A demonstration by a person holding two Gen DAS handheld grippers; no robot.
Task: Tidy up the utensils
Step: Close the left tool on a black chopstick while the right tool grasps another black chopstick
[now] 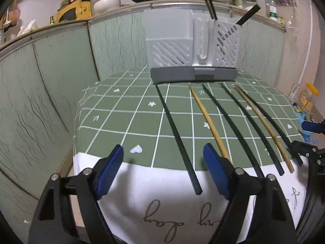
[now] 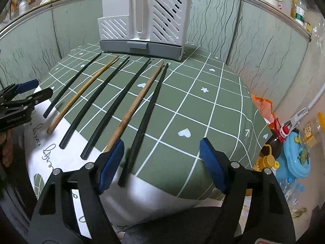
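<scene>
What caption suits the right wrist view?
Open right gripper above six chopsticks, four black and two wooden, before a white holder.

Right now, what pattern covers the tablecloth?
Green tablecloth with a white grid, hearts and stars; clearest in the right wrist view.

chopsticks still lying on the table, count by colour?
Black chopsticks: 4
Wooden chopsticks: 2
Total on the tablecloth: 6
Both grippers, left and right, are open and empty.
</scene>
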